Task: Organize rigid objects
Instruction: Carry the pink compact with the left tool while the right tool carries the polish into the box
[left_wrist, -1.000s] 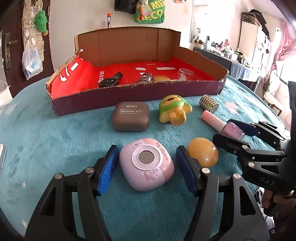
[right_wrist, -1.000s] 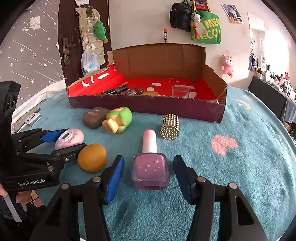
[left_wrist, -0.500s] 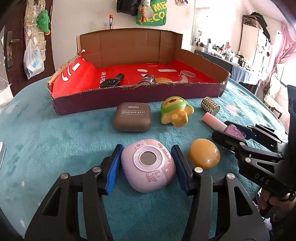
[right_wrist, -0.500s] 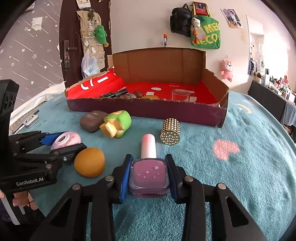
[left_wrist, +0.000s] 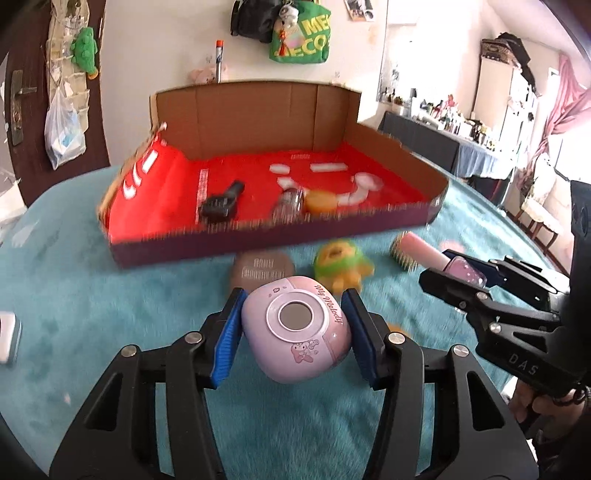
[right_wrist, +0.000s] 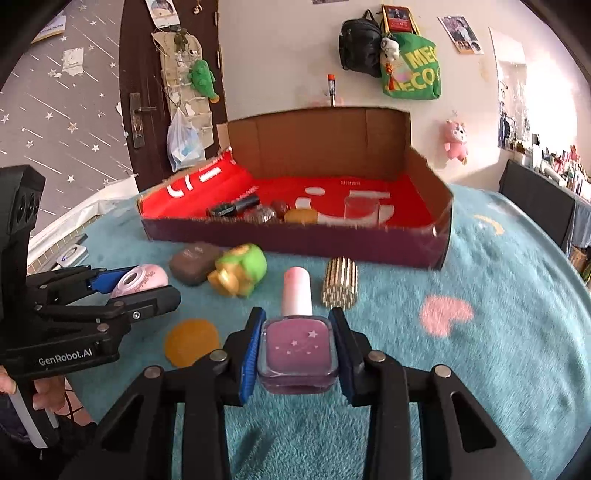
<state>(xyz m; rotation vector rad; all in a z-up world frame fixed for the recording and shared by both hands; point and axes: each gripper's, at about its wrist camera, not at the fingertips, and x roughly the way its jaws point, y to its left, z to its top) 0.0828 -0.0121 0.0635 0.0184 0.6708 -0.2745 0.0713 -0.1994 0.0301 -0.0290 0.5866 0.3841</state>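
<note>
Pink case (left_wrist: 295, 328) sits clamped in the left gripper (left_wrist: 291, 334), bottle (right_wrist: 298, 343) clamped in the right gripper (right_wrist: 297, 350), both short of the box (left_wrist: 277, 240). Rounded, the case could squirt free; either load might clip the box's front wall.

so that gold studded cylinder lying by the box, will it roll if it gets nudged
Probably. The gold studded cylinder lies on its side, so a sideways push could roll it. The fluffy teal cloth and the studs would likely stop it soon. It looks rigid, so a gripper should hold it without it deforming, though the round, bumpy surface may slip.
</note>
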